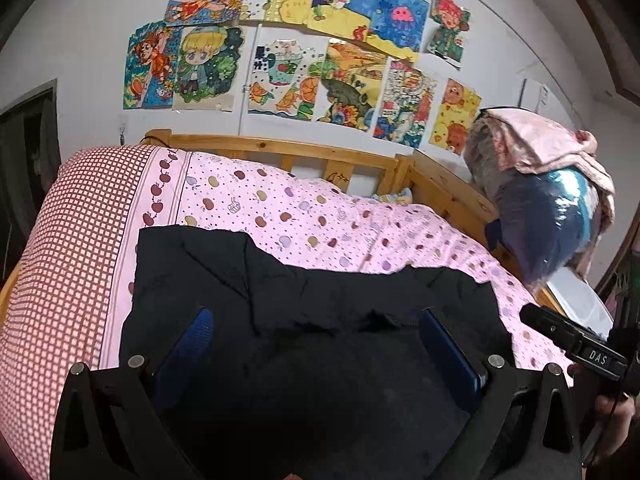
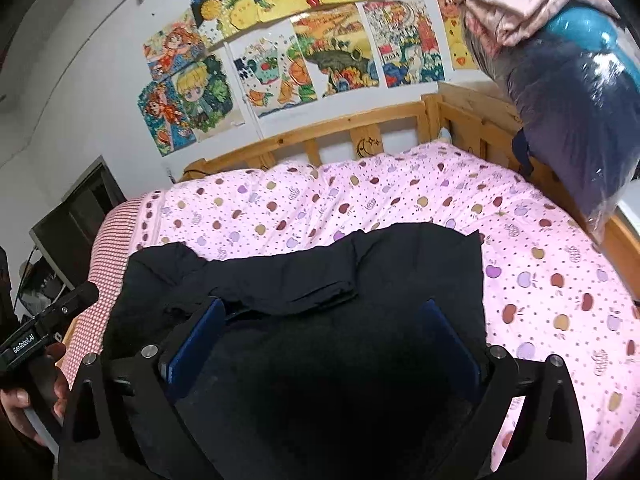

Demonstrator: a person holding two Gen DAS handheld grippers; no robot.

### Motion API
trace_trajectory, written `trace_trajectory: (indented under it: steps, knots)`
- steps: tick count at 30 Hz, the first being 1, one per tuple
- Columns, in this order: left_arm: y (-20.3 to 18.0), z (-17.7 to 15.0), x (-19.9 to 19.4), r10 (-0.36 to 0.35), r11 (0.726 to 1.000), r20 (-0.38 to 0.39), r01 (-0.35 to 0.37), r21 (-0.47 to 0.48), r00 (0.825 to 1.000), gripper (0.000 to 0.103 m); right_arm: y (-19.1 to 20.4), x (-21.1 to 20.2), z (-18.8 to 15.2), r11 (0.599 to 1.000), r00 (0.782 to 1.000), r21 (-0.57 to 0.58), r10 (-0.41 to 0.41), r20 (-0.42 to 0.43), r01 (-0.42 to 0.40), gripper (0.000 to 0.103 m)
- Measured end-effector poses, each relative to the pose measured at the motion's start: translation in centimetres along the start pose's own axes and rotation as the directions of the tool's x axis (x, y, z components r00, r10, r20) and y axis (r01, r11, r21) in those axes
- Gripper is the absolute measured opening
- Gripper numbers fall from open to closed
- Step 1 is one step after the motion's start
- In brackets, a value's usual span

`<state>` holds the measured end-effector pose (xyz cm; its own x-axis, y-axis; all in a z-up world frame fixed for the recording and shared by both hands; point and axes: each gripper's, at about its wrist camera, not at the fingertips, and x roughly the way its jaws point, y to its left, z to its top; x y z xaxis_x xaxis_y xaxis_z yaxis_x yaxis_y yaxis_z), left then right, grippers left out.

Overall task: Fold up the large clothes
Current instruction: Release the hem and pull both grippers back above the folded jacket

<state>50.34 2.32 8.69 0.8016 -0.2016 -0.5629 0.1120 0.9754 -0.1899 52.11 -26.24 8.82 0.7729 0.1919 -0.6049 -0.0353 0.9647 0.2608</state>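
The big black quilted garment [image 1: 312,300] is spread across the lower middle on the pink apple-print bedsheet [image 1: 320,216]. Left gripper [image 1: 316,344] and right gripper [image 2: 324,332] are both held spread, nothing pinched. Only one layer could easily get grabbed, so the fold probably ends up lopsided.

My pink apple-print bedspread [image 1: 320,216] covers the wooden bed frame [image 2: 360,128]. Colourful children's drawings [image 1: 288,40] hang on the wall above. A plastic-wrapped bundle of bedding [image 2: 572,92] sits at the right corner.
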Motion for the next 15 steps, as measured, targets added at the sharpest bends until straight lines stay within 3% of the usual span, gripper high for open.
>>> trace_trajectory:
  steps: [15]
  knots:
    - [-1.5, -4.2, -9.6, 0.074, 0.995, 0.077, -0.079, 0.058, 0.994, 0.103, 2.9, -10.0, -3.3, 0.990, 0.999, -0.141, 0.026, 0.036, -0.021, 0.098]
